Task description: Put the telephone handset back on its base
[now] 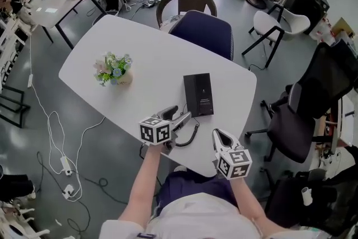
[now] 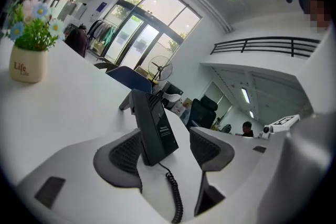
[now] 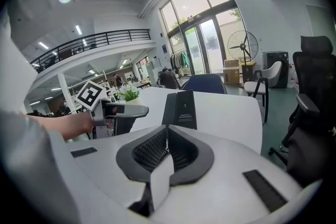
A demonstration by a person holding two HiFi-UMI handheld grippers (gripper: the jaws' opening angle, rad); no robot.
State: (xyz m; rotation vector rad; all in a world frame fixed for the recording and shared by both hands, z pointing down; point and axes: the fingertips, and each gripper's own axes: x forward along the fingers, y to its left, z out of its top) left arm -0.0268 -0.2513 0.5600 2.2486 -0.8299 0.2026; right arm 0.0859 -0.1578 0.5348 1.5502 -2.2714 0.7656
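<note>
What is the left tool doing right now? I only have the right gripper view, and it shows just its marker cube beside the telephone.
Observer: The left tool has its jaws apart and is not clamped. The near end of the telephone shows between them.
Operator: Any cable I could snag?
Observer: Yes, a coiled cord runs from the telephone's near end back between the left tool's jaws, lying on the table.
Operator: Where does my right tool sit?
Observer: In the head view, the tip of the right tool is over the table's near edge, short of the telephone and to the right of the cord.
</note>
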